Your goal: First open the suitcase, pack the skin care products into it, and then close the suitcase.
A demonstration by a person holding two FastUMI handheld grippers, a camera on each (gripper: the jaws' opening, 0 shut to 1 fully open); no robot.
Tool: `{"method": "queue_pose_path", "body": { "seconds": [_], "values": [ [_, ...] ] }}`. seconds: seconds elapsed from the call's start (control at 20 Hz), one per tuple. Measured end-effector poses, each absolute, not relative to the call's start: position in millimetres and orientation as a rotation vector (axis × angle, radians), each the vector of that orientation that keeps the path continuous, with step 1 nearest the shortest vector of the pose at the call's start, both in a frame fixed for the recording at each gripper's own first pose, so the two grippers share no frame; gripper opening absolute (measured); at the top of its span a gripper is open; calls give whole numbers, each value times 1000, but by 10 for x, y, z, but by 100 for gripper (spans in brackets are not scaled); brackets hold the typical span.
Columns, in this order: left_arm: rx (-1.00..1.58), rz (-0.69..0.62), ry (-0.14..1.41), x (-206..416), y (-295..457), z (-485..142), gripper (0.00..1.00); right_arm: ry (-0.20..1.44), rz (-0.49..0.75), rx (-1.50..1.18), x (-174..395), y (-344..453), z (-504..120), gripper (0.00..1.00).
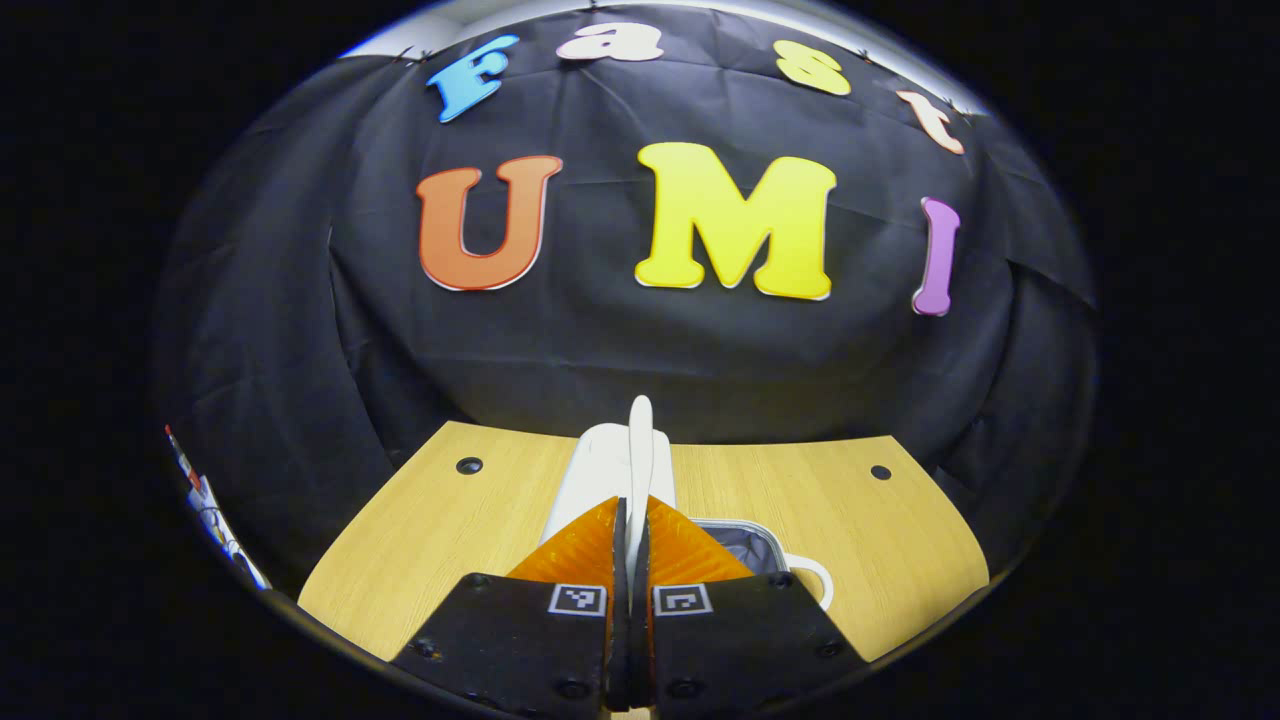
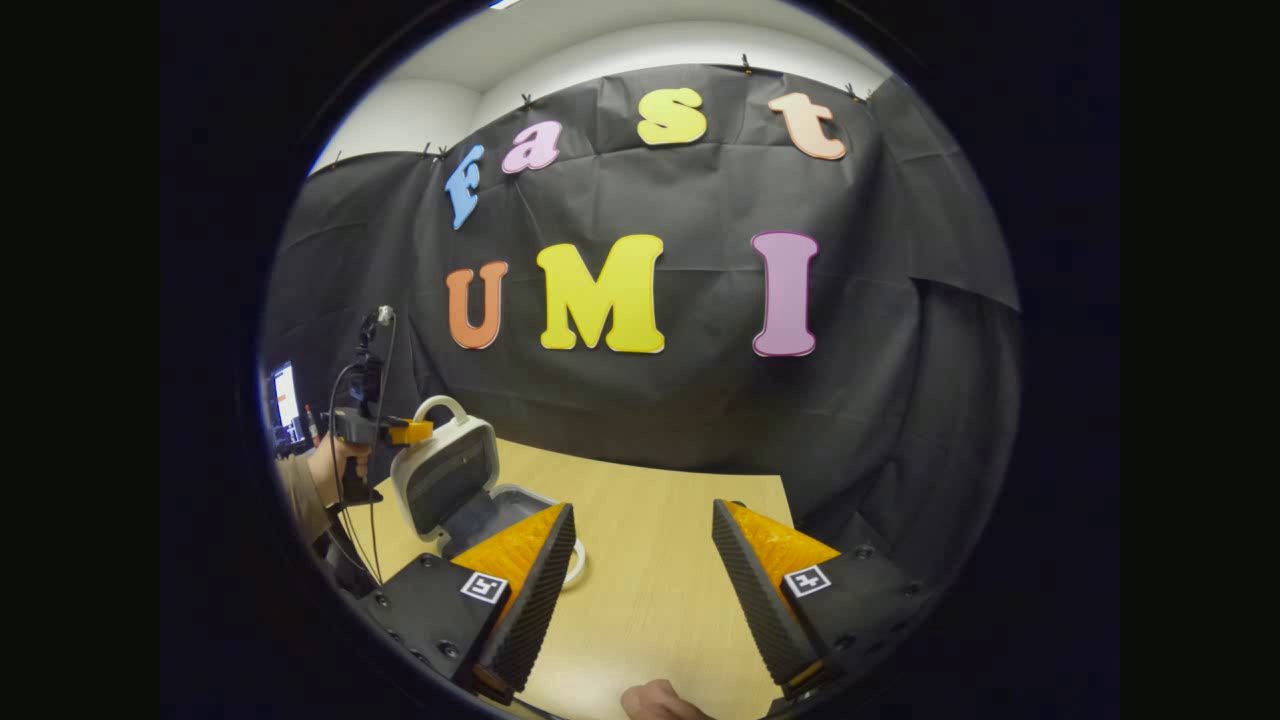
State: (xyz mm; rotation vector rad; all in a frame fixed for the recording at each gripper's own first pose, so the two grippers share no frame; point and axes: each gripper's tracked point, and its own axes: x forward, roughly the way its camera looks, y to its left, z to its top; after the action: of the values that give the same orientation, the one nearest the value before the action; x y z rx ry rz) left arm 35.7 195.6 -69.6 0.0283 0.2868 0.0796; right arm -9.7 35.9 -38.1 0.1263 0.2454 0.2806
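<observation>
While its lid (image 2: 445,478) stands raised, the white suitcase (image 2: 478,500) lies open.

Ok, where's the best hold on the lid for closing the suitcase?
The handle on the lid's top edge, coming edge-on to the lid and pinching across the loop's thin side, as the left gripper does. The lid stands almost upright, so the loop is its highest, free part, probably giving the most leverage.

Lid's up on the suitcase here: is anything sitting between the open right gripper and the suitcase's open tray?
Nothing visible does. In the right gripper view, bare table lies between the right gripper and the suitcase. Its lid is pinched upright by the left gripper, leaving the tray uncovered.
</observation>
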Motion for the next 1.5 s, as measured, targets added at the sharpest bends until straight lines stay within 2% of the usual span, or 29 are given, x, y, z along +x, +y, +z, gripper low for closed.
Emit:
{"method": "queue_pose_path", "body": {
  "seconds": [0.2, 0.35, 0.45, 0.5, 0.6, 0.65, 0.85, 0.9, 0.95, 1.05, 1.1, 1.15, 1.2, 1.25, 1.3, 1.35, 1.45, 1.5],
  "values": [
    [159, 41, 336, 399, 1326, -820, 3, 252, 274, 155, -124, 240, -429, 81],
    [237, -10, 401, 434, 881, -1155, 4, 279, 259, 183, -145, 184, -538, 81],
    [264, -38, 449, 474, 660, -1407, 4, 297, 251, 199, -167, 155, -595, 77],
    [278, -48, 474, 489, 558, -1515, 3, 304, 242, 198, -170, 125, -628, 81],
    [319, -59, 518, 518, 431, -1722, 4, 321, 227, 203, -200, 79, -712, 77],
    [340, -66, 541, 533, 368, -1816, 4, 331, 219, 208, -218, 48, -758, 81],
    [420, -85, 641, 486, 167, -2192, 4, 367, 179, 235, -260, -87, -909, 81],
    [439, -84, 660, 539, 183, -2266, 5, 376, 167, 244, -269, -132, -954, 77],
    [456, -84, 676, 571, 179, -2342, 5, 382, 155, 253, -275, -162, -981, 81],
    [480, -85, 698, 574, 157, -2437, 7, 396, 133, 263, -271, -214, -1056, 81],
    [490, -86, 708, 553, 131, -2487, 7, 402, 125, 267, -268, -228, -1090, 77],
    [494, -93, 727, 537, 95, -2552, 9, 407, 117, 272, -267, -244, -1118, 81],
    [484, -102, 749, 509, 56, -2610, 12, 412, 112, 278, -258, -247, -1138, 81],
    [466, -117, 755, 515, 0, -2658, 24, 415, 107, 283, -259, -242, -1158, 81],
    [457, -124, 755, 509, -41, -2668, 24, 415, 104, 285, -255, -241, -1156, 81],
    [447, -127, 750, 498, -68, -2645, 41, 413, 98, 283, -241, -241, -1154, 81],
    [415, -138, 726, 440, -124, -2556, 53, 400, 84, 272, -210, -239, -1115, 81],
    [402, -137, 700, 410, -124, -2454, 71, 387, 70, 261, -183, -237, -1073, 77]
  ]
}}
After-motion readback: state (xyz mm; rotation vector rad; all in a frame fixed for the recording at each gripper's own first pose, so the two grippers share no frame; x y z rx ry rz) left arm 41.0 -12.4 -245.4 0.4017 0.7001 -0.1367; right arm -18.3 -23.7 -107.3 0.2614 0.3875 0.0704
